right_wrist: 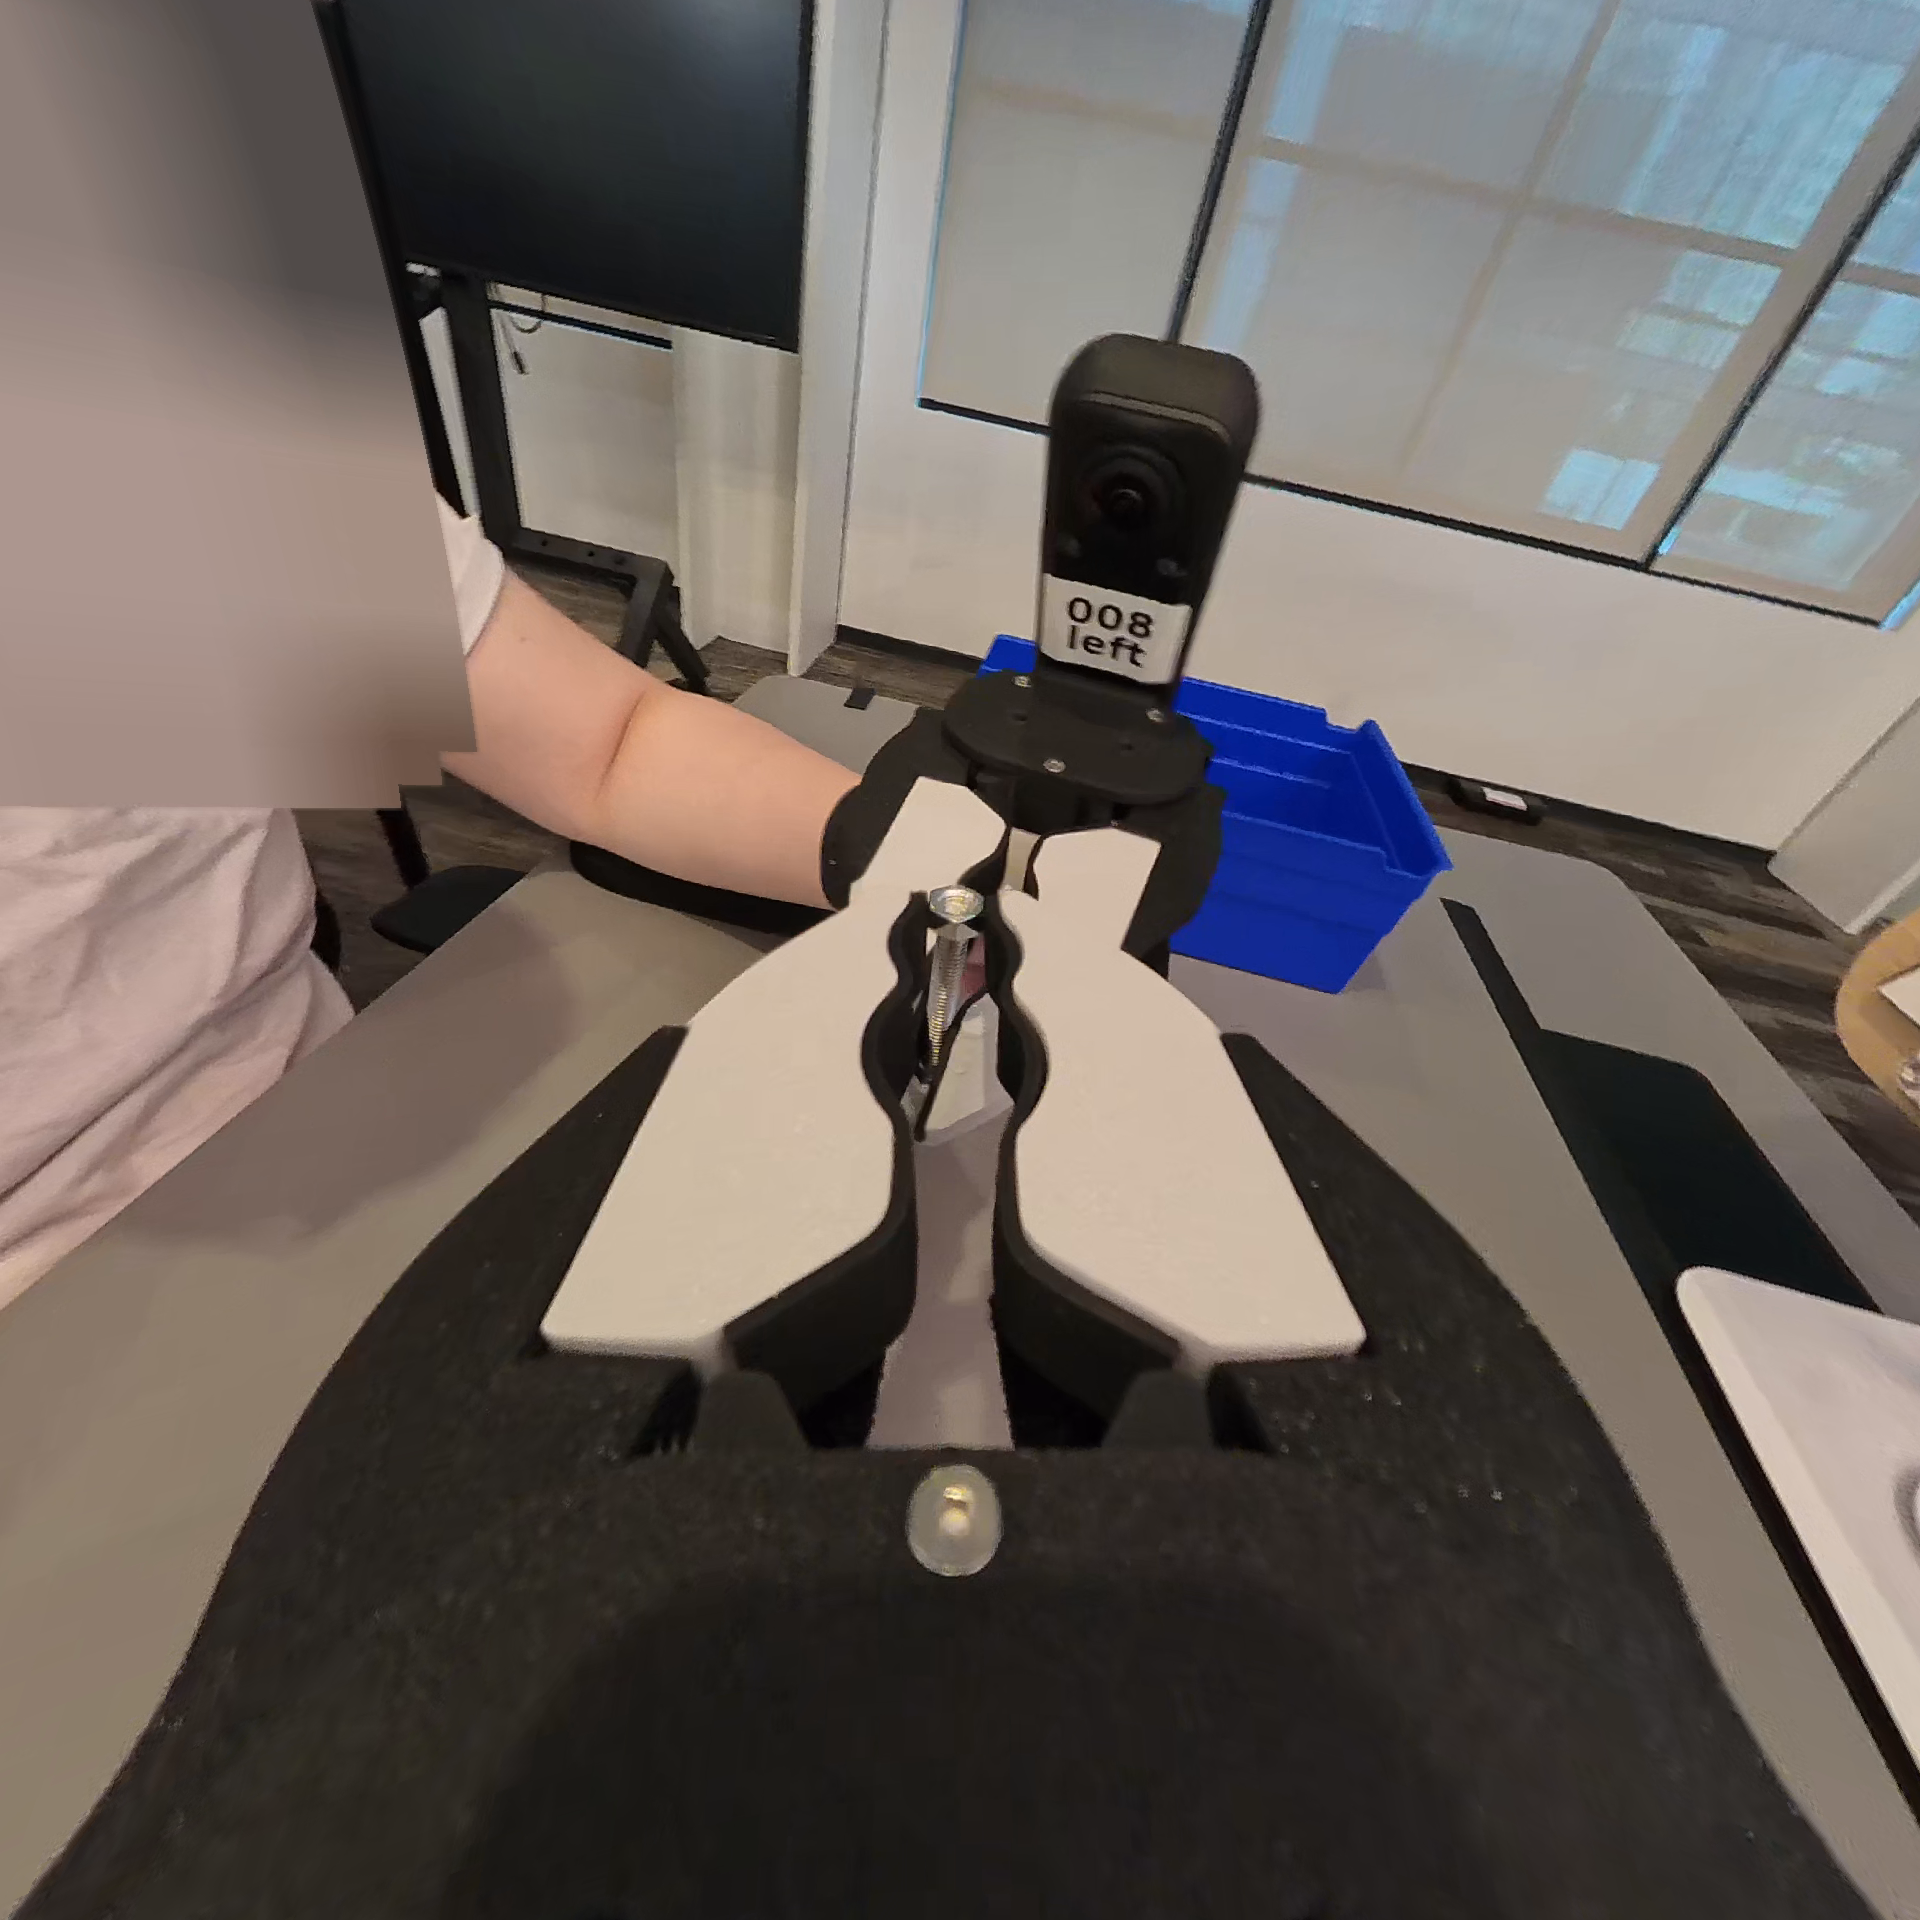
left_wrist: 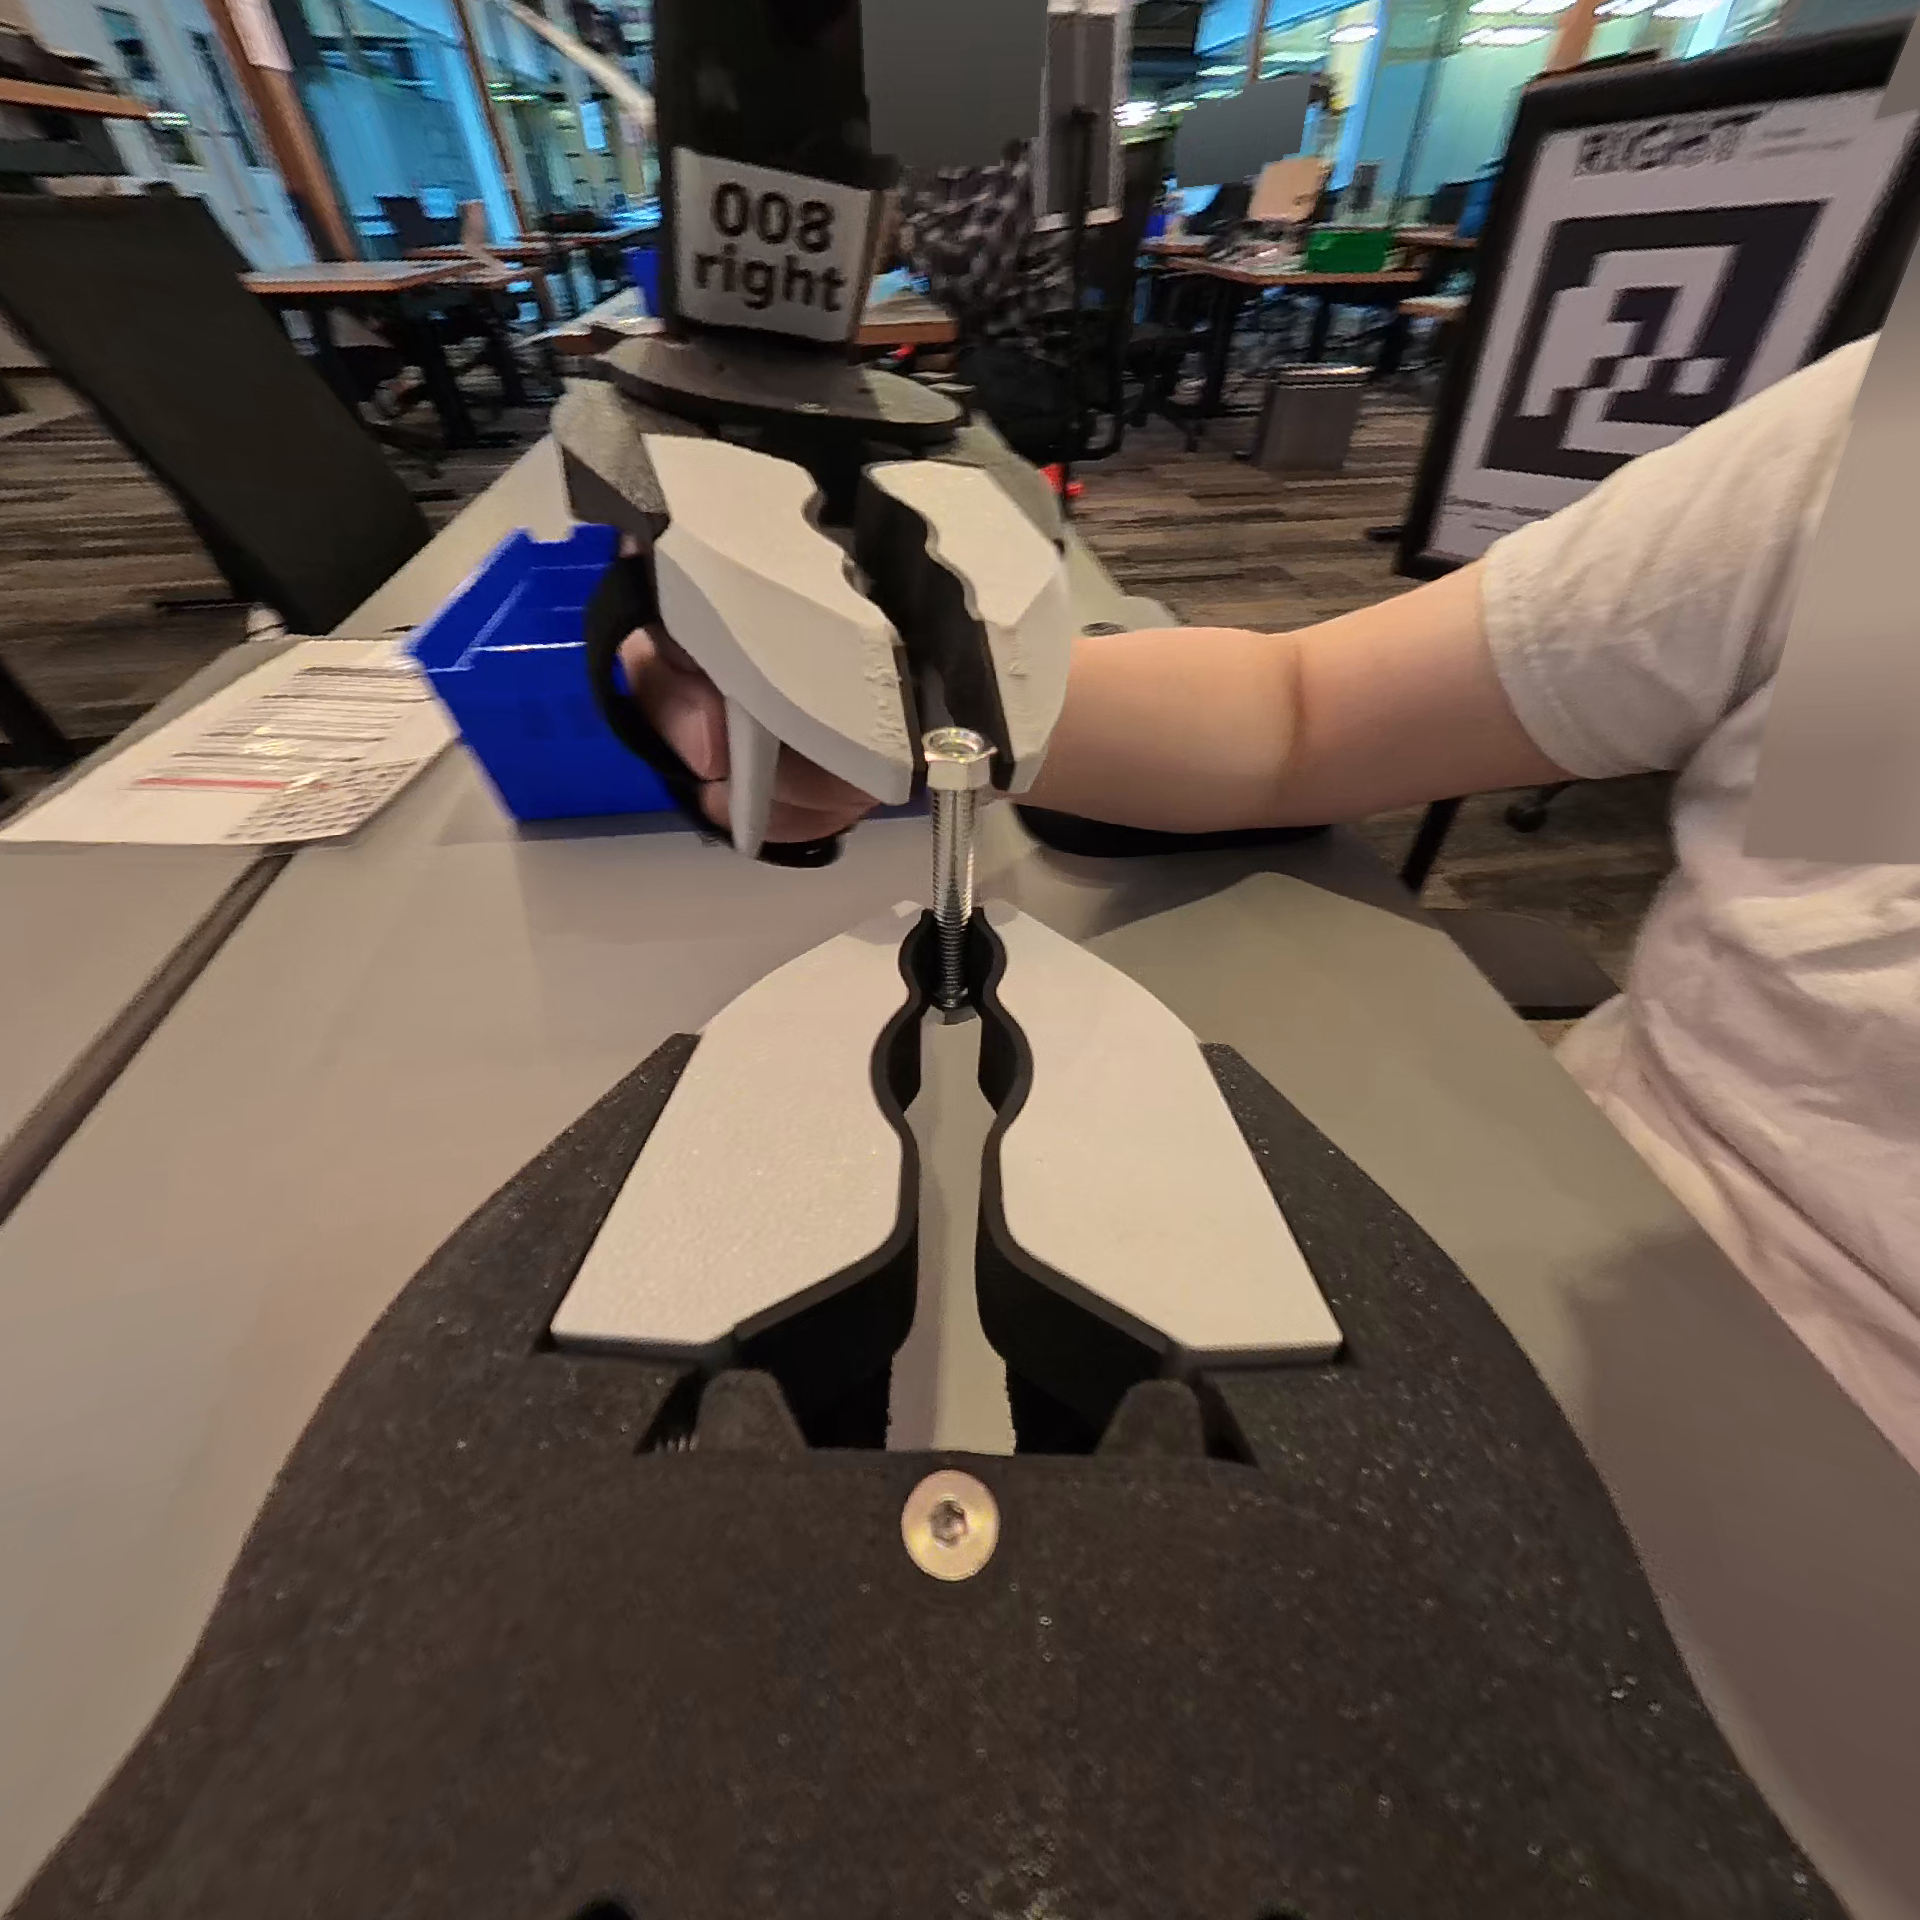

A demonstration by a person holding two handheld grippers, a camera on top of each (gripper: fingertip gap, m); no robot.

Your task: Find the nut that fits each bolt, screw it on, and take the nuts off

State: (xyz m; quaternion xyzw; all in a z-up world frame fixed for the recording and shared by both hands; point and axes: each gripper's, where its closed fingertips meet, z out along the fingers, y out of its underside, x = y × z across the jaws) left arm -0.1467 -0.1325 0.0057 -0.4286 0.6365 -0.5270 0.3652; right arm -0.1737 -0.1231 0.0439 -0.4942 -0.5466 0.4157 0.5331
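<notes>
A long silver bolt (left_wrist: 951, 862) stands upright between my two grippers above the grey table (left_wrist: 312, 1039). My right gripper (left_wrist: 956, 774) comes down from above and is shut on the bolt's hex head (left_wrist: 956, 750). My left gripper (left_wrist: 951, 925) is closed around the bolt's lower threaded end, where a small nut (left_wrist: 948, 1016) sits pinched between the fingers. In the right wrist view my right gripper (right_wrist: 956, 909) holds the bolt head (right_wrist: 954, 902), and the shaft (right_wrist: 940, 987) runs down between the fingers. The left gripper (right_wrist: 1023, 862) faces it from just behind.
A blue bin (left_wrist: 540, 707) stands on the table behind the grippers; it also shows in the right wrist view (right_wrist: 1309, 831). A printed sheet (left_wrist: 249, 748) lies at the left. A white tray (right_wrist: 1818, 1455) sits at the right edge. The person's arm (left_wrist: 1247, 717) reaches across. Across from one pair of fingers to the other is roughly 4 cm.
</notes>
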